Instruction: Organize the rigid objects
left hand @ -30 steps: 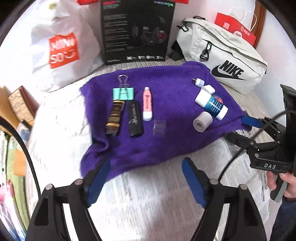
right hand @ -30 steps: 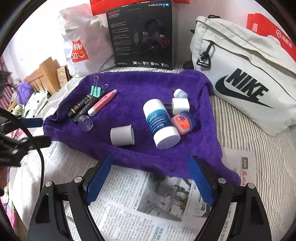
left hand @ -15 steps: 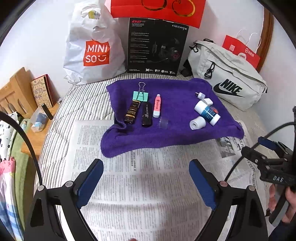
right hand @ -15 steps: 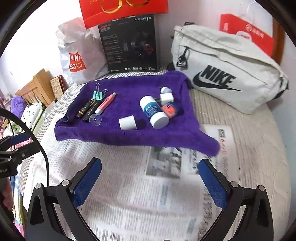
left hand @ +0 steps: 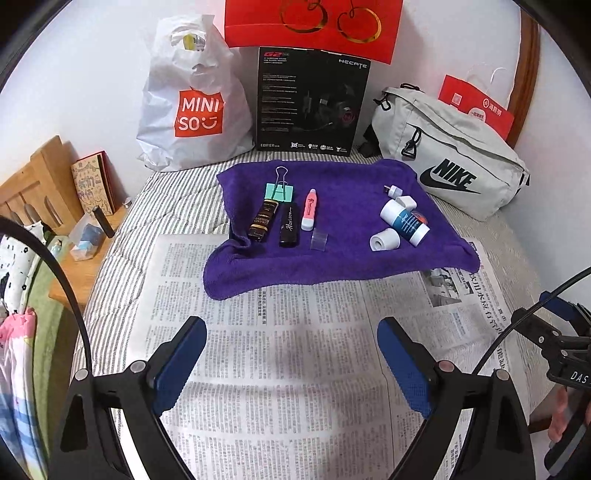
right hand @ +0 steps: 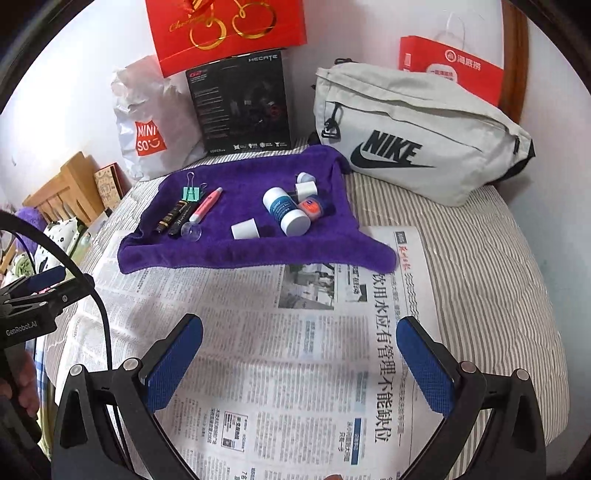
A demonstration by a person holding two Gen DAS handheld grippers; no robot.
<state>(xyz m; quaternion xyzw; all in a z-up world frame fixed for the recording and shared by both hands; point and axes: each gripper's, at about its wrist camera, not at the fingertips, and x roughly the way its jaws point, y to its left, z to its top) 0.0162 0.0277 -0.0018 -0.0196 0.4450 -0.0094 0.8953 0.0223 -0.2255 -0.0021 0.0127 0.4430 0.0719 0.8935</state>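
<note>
A purple towel (left hand: pixel 347 258) (right hand: pixel 243 254) lies on the bed and bears small items. On its left are a green binder clip (left hand: pixel 279 190), a gold-and-black tube (left hand: pixel 263 220), a black tube (left hand: pixel 289 225), a pink stick (left hand: pixel 309 209) and a clear cap (left hand: pixel 319 240). On its right lie a white-and-blue bottle (left hand: pixel 404 221) (right hand: pixel 286 211), a white cup on its side (left hand: pixel 384 240) (right hand: pixel 244 229), an orange tin (right hand: pixel 311 207) and small white caps (right hand: pixel 306 186). My left gripper (left hand: pixel 291 354) and right gripper (right hand: pixel 299 354) hang open and empty over the newspaper, well short of the towel.
Newspaper (left hand: pixel 280 369) covers the striped bed in front of the towel. Behind stand a white Miniso bag (left hand: pixel 192 103), a black headset box (left hand: pixel 310 103), a grey Nike bag (left hand: pixel 450 162) and red paper bags (left hand: pixel 314 26). A wooden side table (left hand: pixel 66 236) sits at the left.
Both grippers have pulled back and up from the towel and opened wider. The towel and its items now look smaller and farther off; the items have not moved.
</note>
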